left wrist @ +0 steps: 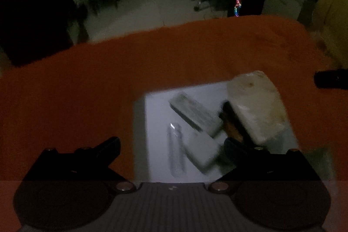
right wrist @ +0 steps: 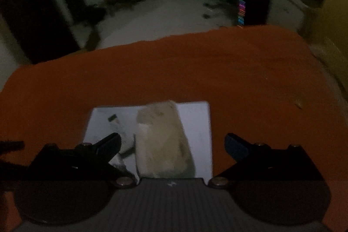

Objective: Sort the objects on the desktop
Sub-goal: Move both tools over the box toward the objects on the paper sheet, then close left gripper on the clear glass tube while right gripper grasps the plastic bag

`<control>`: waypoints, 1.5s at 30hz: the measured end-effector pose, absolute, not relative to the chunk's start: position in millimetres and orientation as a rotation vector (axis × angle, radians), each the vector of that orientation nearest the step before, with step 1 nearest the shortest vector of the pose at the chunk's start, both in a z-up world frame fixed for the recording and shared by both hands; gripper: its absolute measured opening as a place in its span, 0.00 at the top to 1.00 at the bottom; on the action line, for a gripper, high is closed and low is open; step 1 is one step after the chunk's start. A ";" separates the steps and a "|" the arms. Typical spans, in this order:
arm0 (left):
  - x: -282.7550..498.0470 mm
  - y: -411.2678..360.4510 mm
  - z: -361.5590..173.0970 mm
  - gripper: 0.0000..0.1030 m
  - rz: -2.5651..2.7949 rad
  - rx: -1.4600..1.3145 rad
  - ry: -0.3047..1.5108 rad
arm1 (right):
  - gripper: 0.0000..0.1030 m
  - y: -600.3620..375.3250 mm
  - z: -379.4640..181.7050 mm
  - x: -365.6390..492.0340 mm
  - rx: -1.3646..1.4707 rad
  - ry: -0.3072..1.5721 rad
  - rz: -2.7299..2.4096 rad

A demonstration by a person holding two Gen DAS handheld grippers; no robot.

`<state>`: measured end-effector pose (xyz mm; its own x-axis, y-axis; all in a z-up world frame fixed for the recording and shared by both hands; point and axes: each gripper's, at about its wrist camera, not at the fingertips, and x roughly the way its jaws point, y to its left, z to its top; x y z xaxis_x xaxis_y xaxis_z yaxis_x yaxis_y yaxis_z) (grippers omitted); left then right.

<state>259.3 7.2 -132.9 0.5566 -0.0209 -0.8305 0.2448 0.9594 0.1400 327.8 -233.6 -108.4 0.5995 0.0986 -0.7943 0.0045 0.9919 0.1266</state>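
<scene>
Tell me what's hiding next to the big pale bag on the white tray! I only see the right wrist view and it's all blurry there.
Observer: In the left wrist view a flat grey box lies on the tray, left of the bag.
Operator: Anything else in there?
Observer: Yes, a thin clear pen-like stick lies nearer the camera, beside a small white block.
Operator: Is the other hand-held gripper grabbing something?
Observer: No. The left hand-held gripper is open above the tray, holding nothing.
</scene>
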 end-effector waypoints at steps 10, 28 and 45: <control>314.0 5.8 -172.5 0.00 -0.190 0.038 1.049 | 0.00 -246.7 -150.8 372.1 0.130 0.796 0.104; 345.2 41.0 -243.7 0.00 -0.141 0.104 1.129 | 0.00 -243.5 -231.5 403.6 0.104 0.884 0.184; 348.6 36.1 -259.6 0.00 -0.155 0.152 1.156 | 0.00 -249.9 -236.1 405.9 0.144 0.930 0.190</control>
